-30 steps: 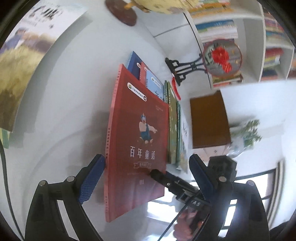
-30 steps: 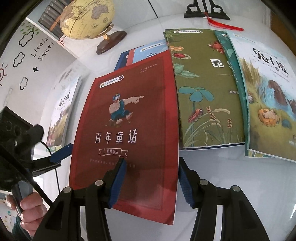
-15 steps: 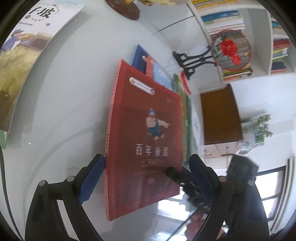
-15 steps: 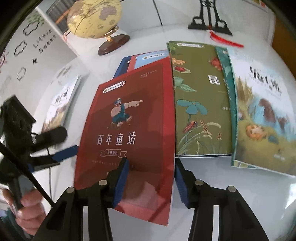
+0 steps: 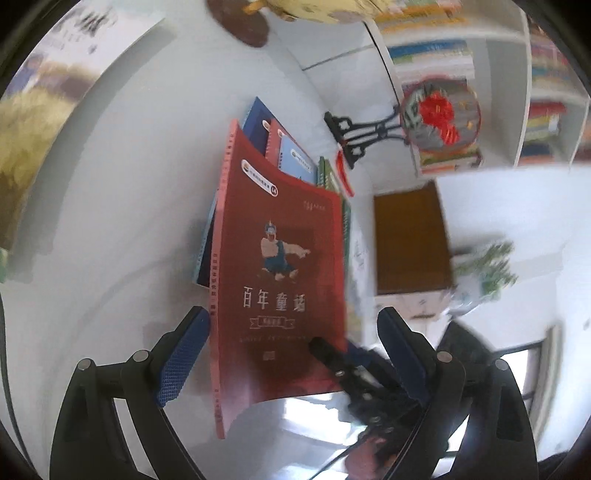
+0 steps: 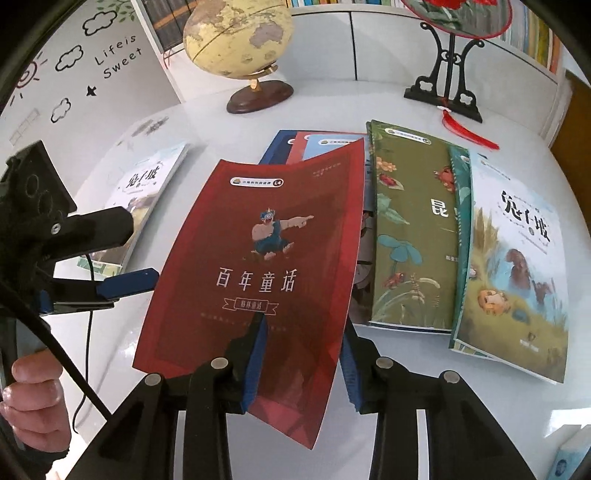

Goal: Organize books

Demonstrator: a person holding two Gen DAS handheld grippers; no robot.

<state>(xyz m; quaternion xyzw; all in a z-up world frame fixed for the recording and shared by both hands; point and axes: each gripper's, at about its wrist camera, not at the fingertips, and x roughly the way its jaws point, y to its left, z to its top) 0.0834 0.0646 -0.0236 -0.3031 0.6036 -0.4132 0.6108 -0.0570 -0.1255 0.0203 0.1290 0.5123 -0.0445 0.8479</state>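
Note:
A red book [image 6: 266, 258] with a cartoon figure on its cover is between the jaws of my right gripper [image 6: 301, 360]. The jaws are closing and pinch its near edge, one finger on the cover and one under the right side. The book bows and hangs off the white table [image 6: 406, 373]. It partly covers a stack of blue and red books [image 6: 295, 142]. In the left wrist view the red book [image 5: 280, 258] lies between the wide-open fingers of my left gripper [image 5: 291, 354], which grips nothing. My left gripper [image 6: 122, 251] stands just left of the book.
A green insect book [image 6: 410, 229] and an illustrated book [image 6: 517, 258] over a teal one lie to the right. Another illustrated book [image 6: 144, 192] lies far left. A globe [image 6: 236, 33] and a black fan stand [image 6: 447, 92] stand behind. A bookshelf [image 5: 517, 74] lines the wall.
My right gripper's jaws have narrowed onto the red book, and its near end has risen and curved off the table. My left gripper has stayed open and in place.

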